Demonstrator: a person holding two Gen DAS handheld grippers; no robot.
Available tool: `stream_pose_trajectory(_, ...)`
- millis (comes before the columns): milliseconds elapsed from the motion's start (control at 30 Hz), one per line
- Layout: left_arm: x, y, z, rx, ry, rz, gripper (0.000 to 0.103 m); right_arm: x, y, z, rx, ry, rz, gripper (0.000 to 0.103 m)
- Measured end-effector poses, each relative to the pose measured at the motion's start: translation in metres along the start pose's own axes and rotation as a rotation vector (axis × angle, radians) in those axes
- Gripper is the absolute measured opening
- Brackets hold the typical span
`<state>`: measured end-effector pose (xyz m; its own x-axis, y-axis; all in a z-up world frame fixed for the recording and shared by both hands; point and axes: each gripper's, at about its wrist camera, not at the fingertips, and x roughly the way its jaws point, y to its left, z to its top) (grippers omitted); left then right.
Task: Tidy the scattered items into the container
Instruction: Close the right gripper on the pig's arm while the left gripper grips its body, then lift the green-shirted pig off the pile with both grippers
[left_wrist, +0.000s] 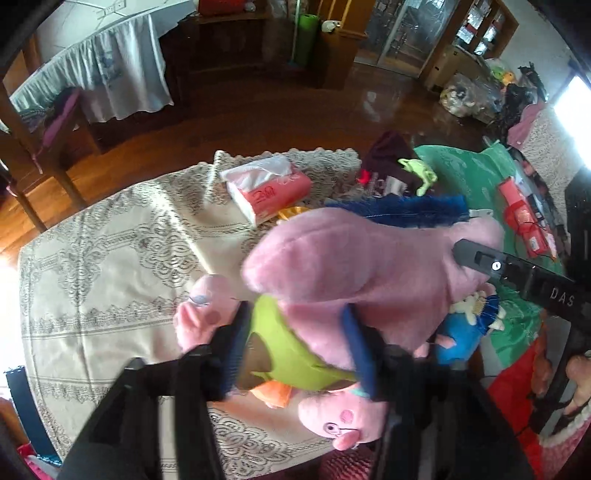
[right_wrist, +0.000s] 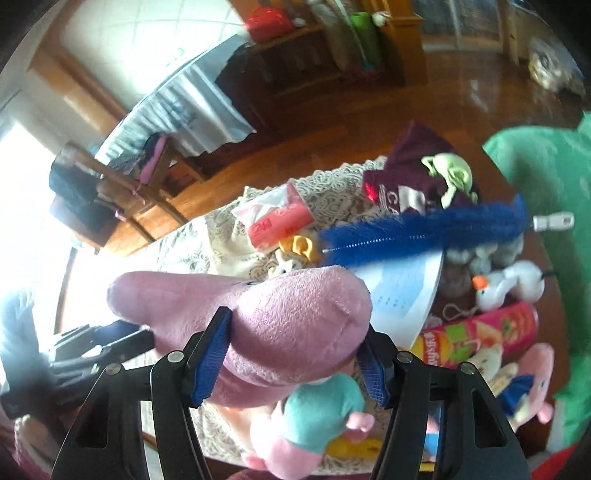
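**Friend:** What does your left camera see?

**Me:** My left hand-held gripper (left_wrist: 295, 310) is open, with its blue pads wide apart. A pig toy in a green dress (left_wrist: 291, 354) lies under it near the front edge of the desk (left_wrist: 110, 258), and the green part shows between the pads. A big pink soft toy (left_wrist: 351, 266) hangs above the pig. My right hand-held gripper (left_wrist: 480, 258) pokes in from the right and touches it. A pink tissue pack (left_wrist: 269, 188) and a fuzzy blue brush (left_wrist: 399, 210) sit near the far edge.

**Friend:** And your right camera?

**Me:** My right hand-held gripper squeezes the big pink soft toy. One blue pad presses on each side, and the toy is up off the desk. Under it lies a small pig toy in a teal dress (right_wrist: 325, 417). Over on the right are a chips can (right_wrist: 480, 339) lying on its side and a white snowman toy (right_wrist: 509, 284). The blue brush lies behind them.
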<state>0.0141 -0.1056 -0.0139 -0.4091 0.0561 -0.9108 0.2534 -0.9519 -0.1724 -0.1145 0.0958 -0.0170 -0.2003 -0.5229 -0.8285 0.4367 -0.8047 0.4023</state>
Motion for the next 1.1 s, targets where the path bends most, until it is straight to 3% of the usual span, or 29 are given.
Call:
stream_pose_trajectory(33,0.001,0.004,-0.002,-0.005,0.002,0.009,0.082,0.001,-0.003,0.002,0.012,0.0,-0.001,0.063)
stream_pose_trajectory(67,0.002,0.009,-0.005,-0.01,0.01,0.016,0.084,0.003,-0.006,0.004,0.019,0.003,-0.004,0.063)
stream_pose_trajectory(267,0.024,0.026,-0.016,-0.048,0.068,0.043,0.084,0.014,-0.028,0.02,0.076,0.014,-0.035,0.063)
stream_pose_trajectory(633,0.065,0.007,0.01,-0.073,0.094,0.039,0.084,0.032,-0.068,0.038,0.115,0.059,-0.077,0.063)
stream_pose_trajectory(867,0.081,0.003,0.006,-0.088,0.15,0.064,0.084,0.057,-0.095,0.05,0.128,0.114,-0.127,0.063)
stream_pose_trajectory(1100,0.122,-0.007,0.009,-0.066,0.211,0.008,0.084,0.074,-0.113,0.056,0.196,0.136,-0.169,0.069)
